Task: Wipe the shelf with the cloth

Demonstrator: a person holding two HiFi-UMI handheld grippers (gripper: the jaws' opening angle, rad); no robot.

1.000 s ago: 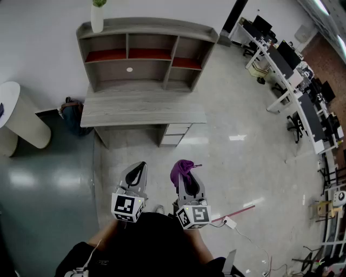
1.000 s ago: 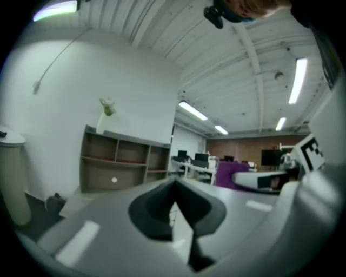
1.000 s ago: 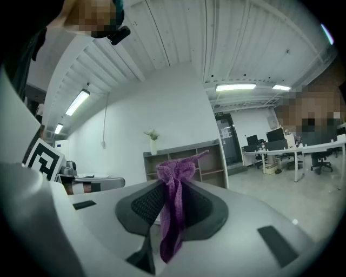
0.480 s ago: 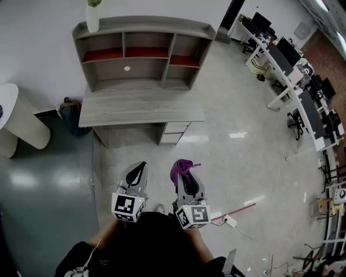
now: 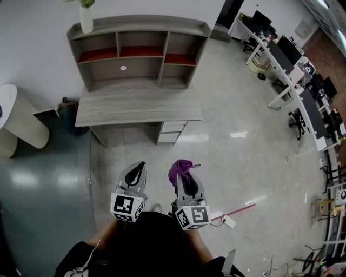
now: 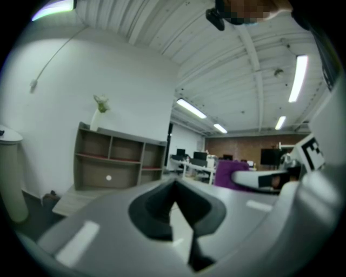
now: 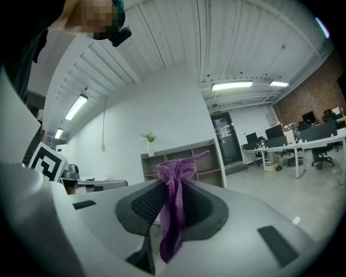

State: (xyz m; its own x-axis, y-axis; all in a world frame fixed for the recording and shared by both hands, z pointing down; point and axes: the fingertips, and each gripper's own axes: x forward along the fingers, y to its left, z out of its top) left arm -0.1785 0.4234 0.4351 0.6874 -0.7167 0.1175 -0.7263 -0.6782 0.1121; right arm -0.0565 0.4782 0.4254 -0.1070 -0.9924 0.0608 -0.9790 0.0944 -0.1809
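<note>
A grey wooden shelf unit [image 5: 135, 51] with open compartments stands on a desk against the far wall, well ahead of both grippers; it also shows far off as the shelf [image 6: 116, 165] and the shelf [image 7: 181, 159]. My right gripper [image 5: 183, 174] is shut on a purple cloth [image 5: 180, 169], which bunches above the closed jaws and hangs down between them as the cloth [image 7: 173, 208]. My left gripper [image 5: 136, 170] is held beside it, jaws closed with nothing in them. Both are close to the person's body, above the floor.
A white vase with a plant [image 5: 85, 16] tops the shelf's left end. The desk [image 5: 138, 108] has drawers [image 5: 172, 131] underneath. A white round column [image 5: 19, 121] stands at left. Office desks [image 5: 292, 70] line the right. A power strip and cable [image 5: 230, 222] lie on the floor.
The shelf and desk have shifted slightly left and down in the head view as the view moves. Both grippers keep their pose, cloth still held.
</note>
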